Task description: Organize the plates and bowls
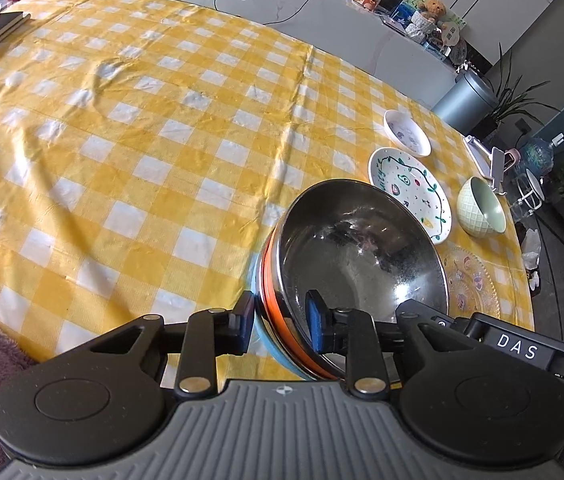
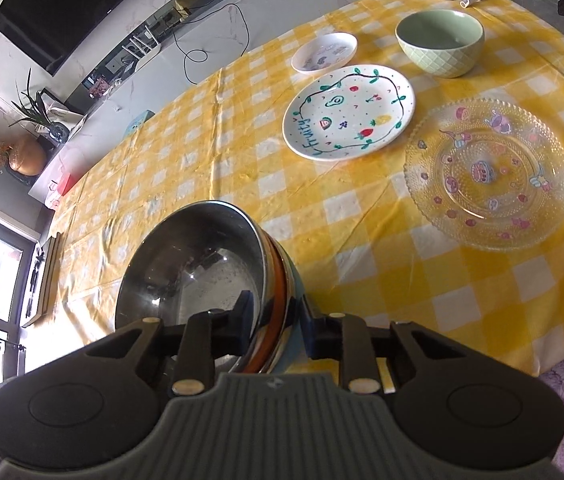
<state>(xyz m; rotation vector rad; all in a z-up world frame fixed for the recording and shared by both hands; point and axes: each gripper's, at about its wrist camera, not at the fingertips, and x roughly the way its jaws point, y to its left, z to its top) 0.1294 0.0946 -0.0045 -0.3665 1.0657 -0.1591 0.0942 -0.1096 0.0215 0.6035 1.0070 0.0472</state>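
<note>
Tablecloth (image 2: 362, 240); steel bowl (image 2: 194, 264) base hidden.

Polished, mirror-bright round steel bowl (image 2: 194, 264); beside it a yellow-and-white checked tablecloth (image 2: 362, 248), creased, slight sheen. Beyond the bowl: clear beaded glass plate (image 2: 490, 172), glossy white painted ceramic plate (image 2: 348, 112).

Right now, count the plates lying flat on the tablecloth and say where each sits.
3: the small white dish farthest back, the fruit-painted plate in front of it, and the clear glass plate to the right. The held steel bowl may hide more.
</note>
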